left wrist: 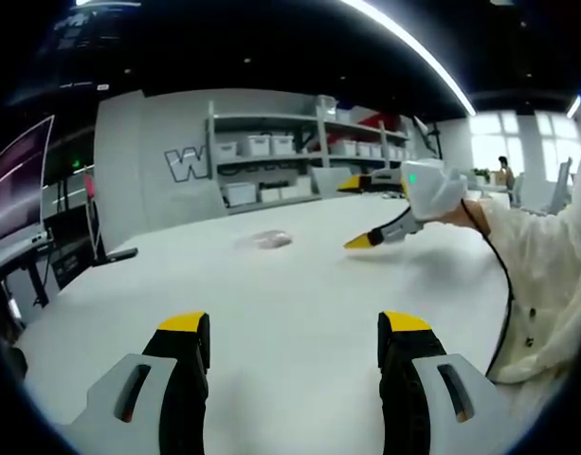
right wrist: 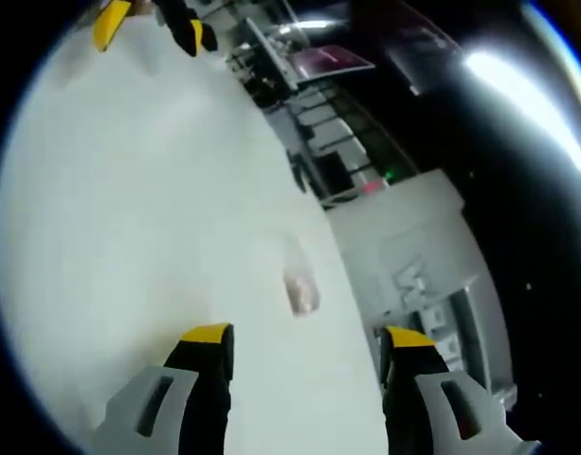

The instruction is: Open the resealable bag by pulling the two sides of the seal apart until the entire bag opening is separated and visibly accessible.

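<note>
My left gripper (left wrist: 292,327) hovers low over the white tabletop (left wrist: 299,284), its yellow-tipped jaws spread wide apart with nothing between them. Ahead of it, well out on the tabletop, lies the resealable bag (left wrist: 268,240), a small clear, flat pouch lying by itself, touched by neither gripper. In the left gripper view my right gripper (left wrist: 366,210) comes in from the right, held by my hand in a pale sleeve (left wrist: 541,275), its jaws apart and pointing toward the bag but well short of it. From the right gripper view, my right gripper (right wrist: 307,336) also stands open and empty, and the bag (right wrist: 300,284) lies just beyond its tips, near the tabletop's far edge. Shelving (left wrist: 290,152) with white bins stands behind.
</note>
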